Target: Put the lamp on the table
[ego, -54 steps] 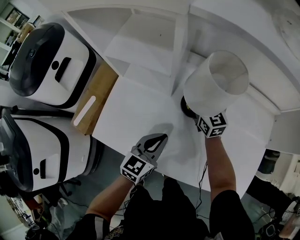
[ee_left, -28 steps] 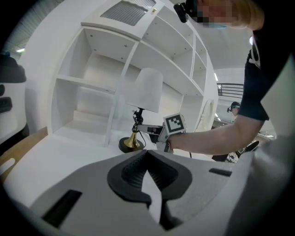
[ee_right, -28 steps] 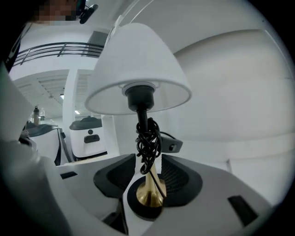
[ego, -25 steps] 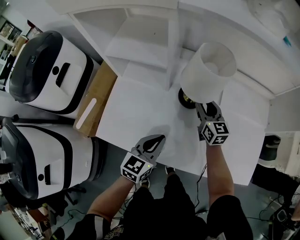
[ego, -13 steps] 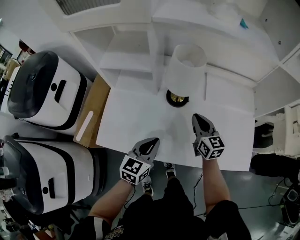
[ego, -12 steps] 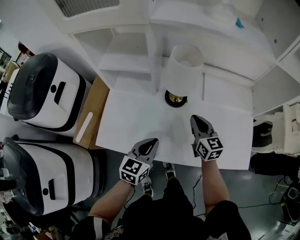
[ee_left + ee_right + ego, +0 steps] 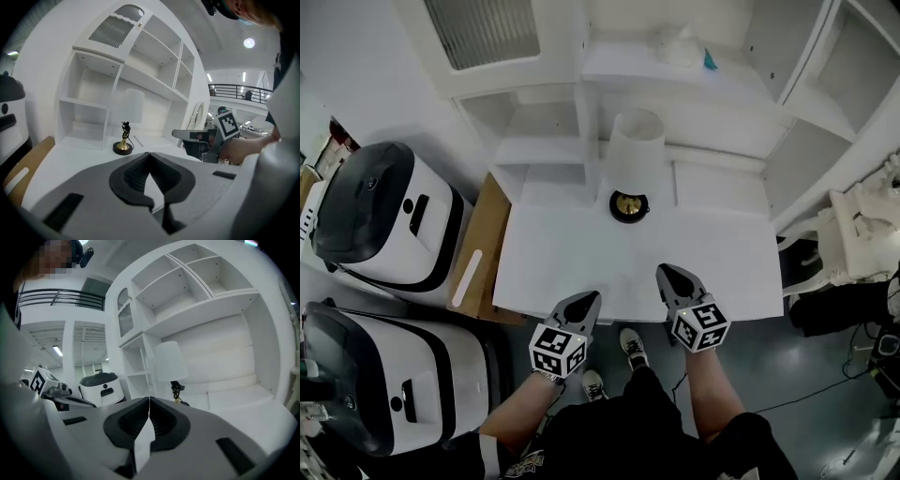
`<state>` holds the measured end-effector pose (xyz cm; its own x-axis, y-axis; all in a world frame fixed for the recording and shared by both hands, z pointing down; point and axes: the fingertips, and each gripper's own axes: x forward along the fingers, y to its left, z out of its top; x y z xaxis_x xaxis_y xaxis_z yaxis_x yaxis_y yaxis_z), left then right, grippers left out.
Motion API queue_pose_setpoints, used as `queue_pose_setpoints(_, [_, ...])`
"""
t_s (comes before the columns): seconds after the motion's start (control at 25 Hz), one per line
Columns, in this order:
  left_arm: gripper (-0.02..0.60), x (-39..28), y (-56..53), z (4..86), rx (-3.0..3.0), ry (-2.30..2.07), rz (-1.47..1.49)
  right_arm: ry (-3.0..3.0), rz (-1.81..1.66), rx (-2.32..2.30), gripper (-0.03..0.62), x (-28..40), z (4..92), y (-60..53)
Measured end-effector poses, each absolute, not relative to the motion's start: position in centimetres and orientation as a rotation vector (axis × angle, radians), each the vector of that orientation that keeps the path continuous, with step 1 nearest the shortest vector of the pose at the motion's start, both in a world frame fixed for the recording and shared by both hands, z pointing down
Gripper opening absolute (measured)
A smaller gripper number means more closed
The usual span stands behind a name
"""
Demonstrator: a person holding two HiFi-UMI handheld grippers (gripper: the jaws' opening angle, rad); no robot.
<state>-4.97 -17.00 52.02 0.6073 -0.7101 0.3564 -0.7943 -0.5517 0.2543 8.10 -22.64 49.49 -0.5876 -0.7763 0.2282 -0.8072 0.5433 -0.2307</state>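
1. Lamp: white drum shade, thin stem, round black base w/ gold centre. Stands upright at the back of the white table, just beside the shelves.
2. Count: 1 lamp, 2 grippers, 2 white machines w/ dark lids.
3. Left gripper & right gripper: jaws pressed together, nothing in either. Both at the table's front edge, well apart from the lamp.

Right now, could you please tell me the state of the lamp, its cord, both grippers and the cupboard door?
lamp: upright on the table, free of both grippers.
lamp cord: bundled up on the stem.
left gripper: fingers shut, nothing between them.
right gripper: fingers shut, nothing between them.
louvred cupboard door: shut.
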Motion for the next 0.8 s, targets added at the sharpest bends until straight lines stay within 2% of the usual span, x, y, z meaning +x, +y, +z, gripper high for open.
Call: queue_pose_setpoints(0.8, [0.006,-7.8,-8.0,50.9,2.511,-1.116,0.314,-2.603,0.486,1.480,0.026,5.9,47.7,-8.9])
